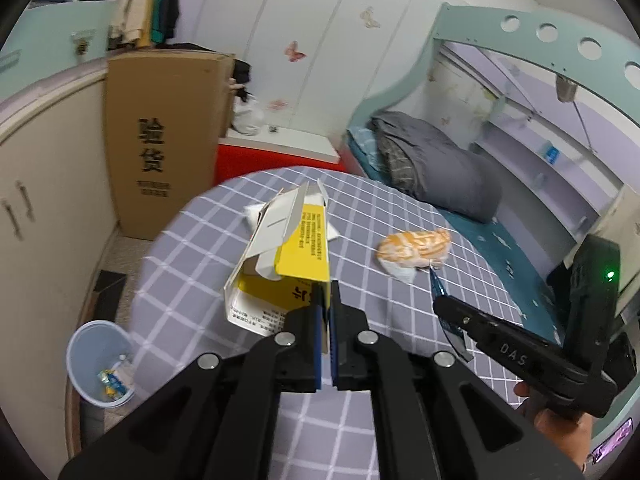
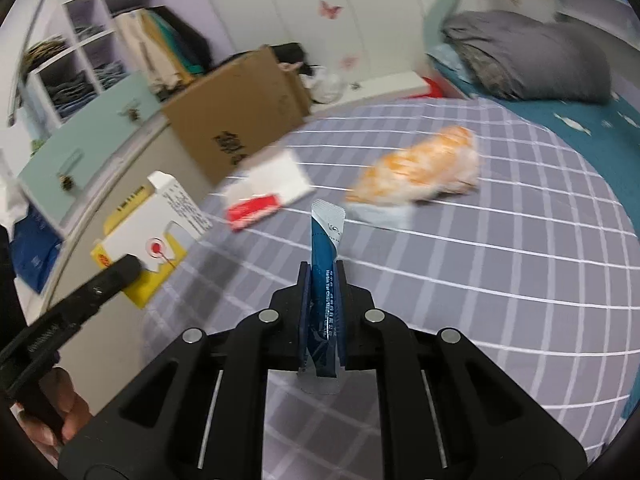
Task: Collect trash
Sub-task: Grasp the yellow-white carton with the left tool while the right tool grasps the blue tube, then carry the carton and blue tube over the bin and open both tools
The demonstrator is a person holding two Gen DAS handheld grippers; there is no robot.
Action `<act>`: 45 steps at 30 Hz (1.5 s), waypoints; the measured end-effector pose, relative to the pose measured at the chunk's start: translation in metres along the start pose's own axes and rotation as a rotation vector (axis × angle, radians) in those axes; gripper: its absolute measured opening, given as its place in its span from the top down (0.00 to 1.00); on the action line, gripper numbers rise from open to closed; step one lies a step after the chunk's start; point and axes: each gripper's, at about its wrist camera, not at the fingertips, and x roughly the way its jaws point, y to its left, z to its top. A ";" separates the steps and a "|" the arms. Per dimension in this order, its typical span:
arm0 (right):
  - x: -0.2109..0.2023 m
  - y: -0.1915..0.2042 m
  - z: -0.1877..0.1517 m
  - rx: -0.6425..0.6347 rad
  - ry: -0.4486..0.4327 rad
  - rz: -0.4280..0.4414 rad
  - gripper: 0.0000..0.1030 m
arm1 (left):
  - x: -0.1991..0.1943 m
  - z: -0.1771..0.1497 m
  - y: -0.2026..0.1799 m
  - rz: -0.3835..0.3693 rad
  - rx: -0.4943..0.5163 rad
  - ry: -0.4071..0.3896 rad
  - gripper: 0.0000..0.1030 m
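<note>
My left gripper (image 1: 327, 294) is shut on the edge of an opened yellow and white carton (image 1: 286, 256), held above the checked table; the carton also shows in the right wrist view (image 2: 148, 236). My right gripper (image 2: 323, 276) is shut on a blue sachet (image 2: 326, 264) that stands up between its fingers; the sachet tip shows in the left wrist view (image 1: 438, 288). An orange and white crumpled wrapper (image 1: 416, 250) lies on the table ahead, also in the right wrist view (image 2: 420, 168). A red and white packet (image 2: 264, 192) lies on the table.
A pale blue bin (image 1: 100, 364) with some wrappers stands on the floor left of the round table (image 1: 400, 420). A tall cardboard box (image 1: 164, 136) stands behind, a cupboard (image 1: 40, 208) left, a bed with grey bedding (image 1: 440, 164) right.
</note>
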 end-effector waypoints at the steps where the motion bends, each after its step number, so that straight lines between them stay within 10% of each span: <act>1: 0.000 0.012 0.000 -0.019 0.000 0.017 0.89 | -0.005 0.000 0.004 0.013 -0.005 -0.002 0.97; 40: 0.194 0.334 -0.111 -0.429 0.322 0.327 0.89 | -0.086 -0.111 0.322 0.403 -0.450 0.069 0.97; 43: 0.215 0.350 -0.115 -0.446 0.293 0.352 0.85 | -0.088 -0.115 0.338 0.432 -0.472 0.076 0.97; 45: 0.230 0.360 -0.119 -0.482 0.252 0.326 0.64 | -0.089 -0.117 0.346 0.441 -0.484 0.081 0.97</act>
